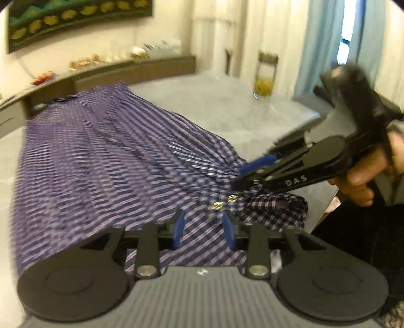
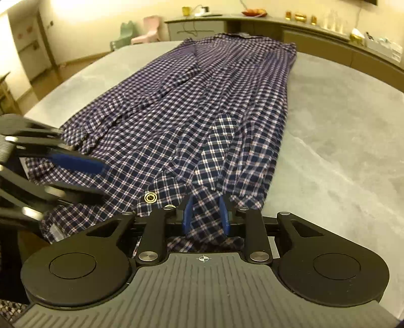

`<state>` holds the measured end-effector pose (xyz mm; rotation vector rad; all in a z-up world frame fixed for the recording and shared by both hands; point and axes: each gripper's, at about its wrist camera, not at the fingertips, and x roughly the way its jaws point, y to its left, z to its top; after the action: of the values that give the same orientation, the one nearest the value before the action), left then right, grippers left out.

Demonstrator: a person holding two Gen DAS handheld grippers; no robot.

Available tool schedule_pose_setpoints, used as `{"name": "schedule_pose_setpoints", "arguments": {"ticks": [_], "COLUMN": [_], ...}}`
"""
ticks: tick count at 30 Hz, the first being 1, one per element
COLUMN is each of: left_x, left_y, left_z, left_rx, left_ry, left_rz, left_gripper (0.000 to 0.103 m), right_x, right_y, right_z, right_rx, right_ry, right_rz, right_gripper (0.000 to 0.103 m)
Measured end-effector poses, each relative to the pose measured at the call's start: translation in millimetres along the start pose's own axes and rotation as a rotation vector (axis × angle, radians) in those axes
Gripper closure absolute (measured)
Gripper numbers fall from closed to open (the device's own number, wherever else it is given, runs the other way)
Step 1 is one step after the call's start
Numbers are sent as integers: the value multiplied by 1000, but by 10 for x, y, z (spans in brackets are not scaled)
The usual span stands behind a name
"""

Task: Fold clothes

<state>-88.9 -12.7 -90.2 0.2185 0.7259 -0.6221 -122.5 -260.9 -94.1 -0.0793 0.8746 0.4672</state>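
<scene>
Long navy-and-white checked cotton garment spread on grey table, left gripper and right gripper both clamping its near hem (brass snaps between), right one just beside left.

A lived-in home, seemingly a dining or living room: a large grey-covered table stands before a long low sideboard lined with gold-coloured ornaments, a dish of orange items and clear glassware. A dark framed picture with green and gold motifs hangs on the cream wall. Pale blue curtains frame a window, a glass vase sits on the table, and small pink and green plastic chairs rest against the far wall.
</scene>
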Motion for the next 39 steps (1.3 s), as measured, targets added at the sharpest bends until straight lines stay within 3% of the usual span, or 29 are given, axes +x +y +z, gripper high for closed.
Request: {"name": "schedule_pose_setpoints", "arguments": {"ticks": [2,3,5,7,10,13,17,18,19,20,21,23,28,32,36,37,39], "left_x": [-316,-501,-875,-1079,-1028,-884,-688,-639,-590,-542,-493,-412,-377,-491,-450,-363,-28], "left_y": [262,421,743,1089,1458,1533,1624,1646,1669,1691,1714,1747,1780,1911,2312,2452,2810], "left_z": [-35,-114,-283,-504,-777,-809,-844,-852,-861,-870,-878,-897,-907,-698,-90,89,392], "left_rx": [-67,-130,-260,-413,-602,-680,-779,-804,-828,-853,-877,-910,-936,-992,-1070,-1086,-1128], "left_ry": [-41,-49,-63,-37,17,28,41,44,48,51,54,58,48,0,-111,-134,-156], "left_rz": [79,117,194,226,208,148,67,46,25,4,-17,-43,-82,-205,-279,-277,-198], "left_gripper": [55,52,44,38,36,34,32,35,39,55,75,86,92,93,93,93,92], "right_x": [-133,-220,-338,-398,-359,-321,-258,-234,-210,-174,-121,-95,-146,-243,-280,-212,10], "right_y": [-114,-188,-337,-445,-477,-498,-520,-483,-443,-413,-386,-345,-296,-326,-479,-560,-790], "right_z": [-41,-69,-159,-284,-348,-333,-297,-283,-269,-251,-243,-223,-196,-6,605,808,1223], "right_rx": [100,162,290,395,456,504,599,594,588,577,570,547,521,516,537,557,611], "right_ry": [-40,-69,-93,-82,-52,-53,-57,-55,-53,-42,-26,-22,-33,-47,-94,-109,-143], "right_rz": [-8,-17,-18,-8,-11,4,91,93,93,91,86,75,76,148,260,281,307], "right_gripper": [61,57,53,52,52,50,54,56,65,86,94,98,103,103,103,103,103]}}
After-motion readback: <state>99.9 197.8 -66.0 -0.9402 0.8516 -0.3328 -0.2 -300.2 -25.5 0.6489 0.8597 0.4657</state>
